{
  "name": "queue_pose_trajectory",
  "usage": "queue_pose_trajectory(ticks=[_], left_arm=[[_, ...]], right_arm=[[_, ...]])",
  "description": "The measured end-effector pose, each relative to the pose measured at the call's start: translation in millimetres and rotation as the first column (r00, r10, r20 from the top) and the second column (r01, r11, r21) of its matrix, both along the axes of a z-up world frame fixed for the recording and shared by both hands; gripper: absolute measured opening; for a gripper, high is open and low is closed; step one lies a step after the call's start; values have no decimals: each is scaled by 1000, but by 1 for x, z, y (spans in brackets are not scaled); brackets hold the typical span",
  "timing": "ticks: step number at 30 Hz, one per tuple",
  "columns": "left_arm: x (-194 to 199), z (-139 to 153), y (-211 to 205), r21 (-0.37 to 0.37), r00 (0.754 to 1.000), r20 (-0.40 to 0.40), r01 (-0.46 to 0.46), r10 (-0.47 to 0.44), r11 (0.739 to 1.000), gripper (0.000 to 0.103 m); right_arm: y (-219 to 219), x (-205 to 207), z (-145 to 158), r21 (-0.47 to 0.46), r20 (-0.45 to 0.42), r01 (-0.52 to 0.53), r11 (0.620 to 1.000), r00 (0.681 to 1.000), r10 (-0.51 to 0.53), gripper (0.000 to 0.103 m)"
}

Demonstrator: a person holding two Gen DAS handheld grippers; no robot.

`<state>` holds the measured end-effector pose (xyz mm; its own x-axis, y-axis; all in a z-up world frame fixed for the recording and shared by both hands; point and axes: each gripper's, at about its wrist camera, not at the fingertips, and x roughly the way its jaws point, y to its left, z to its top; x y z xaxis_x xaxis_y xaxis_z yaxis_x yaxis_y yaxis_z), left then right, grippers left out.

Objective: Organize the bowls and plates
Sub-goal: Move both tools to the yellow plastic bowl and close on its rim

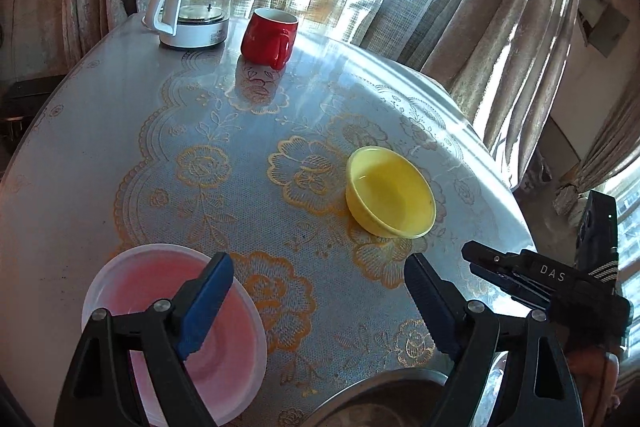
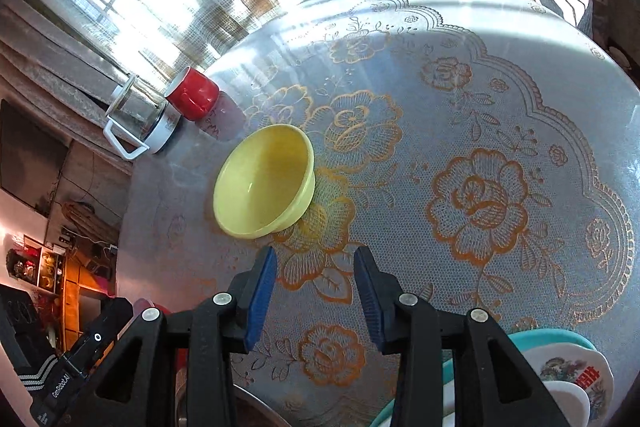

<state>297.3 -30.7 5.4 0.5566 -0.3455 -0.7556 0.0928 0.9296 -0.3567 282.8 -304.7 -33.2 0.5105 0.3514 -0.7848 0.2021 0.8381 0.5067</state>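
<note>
Your left gripper (image 1: 320, 283) is spread wide with nothing between its 2 blue pads (image 1: 206, 301), hanging over the table (image 1: 120, 131) and its flowery cloth. The pink plate (image 1: 224, 355) sits right under the left finger, so from the left wrist view that pad covers part of the plate's rim, but it doesn't look like you're touching it. The yellow bowl (image 1: 390, 193) is further out and off to the right of that gripper, upright, empty, well apart from the pads.

Your right gripper (image 2: 316, 291) is only partly open, jaws a fair bit narrower than the left, and empty too. From the right wrist view the bowl (image 2: 264, 181) is ahead and a bit left of the fingertips, close but not touching. Down at the bottom right corner of that view you've got a stack: a teal plate (image 2: 556, 339) with a white patterned dish (image 2: 572, 371) lying on it, just beside the right finger. A metal bowl rim (image 1: 372, 399) pokes in at the bottom edge between your 2 grippers, can't tell much more about it.

Way at the back by the curtains are a red mug (image 1: 270, 37) and a glass kettle (image 1: 196, 3) next to each other, well away from both tools.
</note>
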Motion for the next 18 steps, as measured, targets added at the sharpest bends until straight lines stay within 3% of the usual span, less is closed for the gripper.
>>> queue_pose_trajectory(ticks=[12, 18], left_arm=[[19, -8, -12, 32, 999, -34, -1, 2, 999, 86], [31, -4, -21, 58, 999, -32, 2, 0, 998, 81]], right_arm=[[12, 58, -33, 65, -37, 11, 998, 999, -8, 41], [15, 59, -43, 67, -64, -24, 997, 998, 28, 17]])
